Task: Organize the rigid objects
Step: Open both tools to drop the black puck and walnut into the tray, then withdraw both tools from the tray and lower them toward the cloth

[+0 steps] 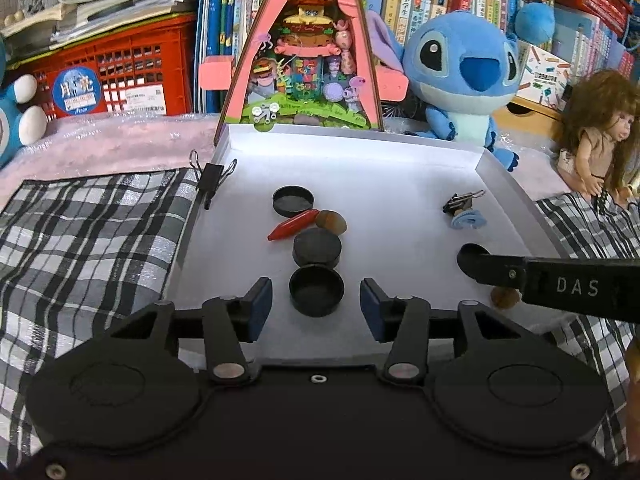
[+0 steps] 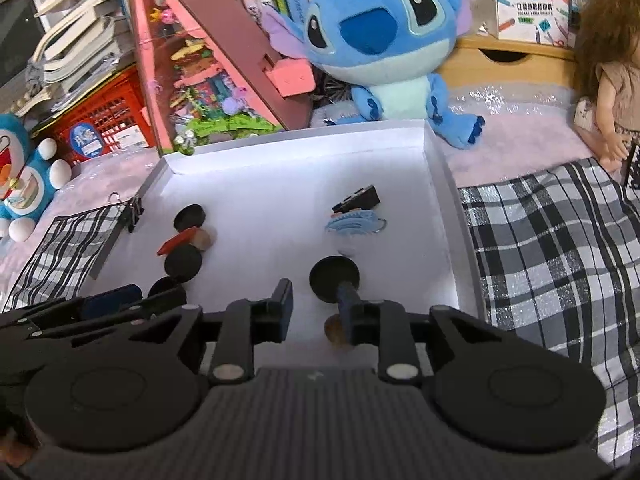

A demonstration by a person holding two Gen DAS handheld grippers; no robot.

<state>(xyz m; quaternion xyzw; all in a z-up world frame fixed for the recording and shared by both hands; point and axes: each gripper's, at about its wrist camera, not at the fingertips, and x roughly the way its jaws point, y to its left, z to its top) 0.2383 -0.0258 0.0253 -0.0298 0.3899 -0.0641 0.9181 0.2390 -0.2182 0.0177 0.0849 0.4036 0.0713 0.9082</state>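
The left hand-held gripper (image 1: pixel 316 307) stood spread astride a black cap (image 1: pixel 316 290) in the white tray (image 1: pixel 520 200), the right hand-held gripper (image 2: pixel 316 312) likewise spread near another cap (image 2: pixel 334 276); closing off-centre risked skidding either cap into neighbouring pieces.

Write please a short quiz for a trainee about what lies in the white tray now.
1. True or false: the left gripper is shut on a cap.
2. How many black caps lie in a line on the left of the white tray?
3. Beside the red pen lies: A) brown stone, B) spoon, C) key.

Key: 1 false, its jaws stand open around the nearest cap; 2 three; 3 A, the brown stone.
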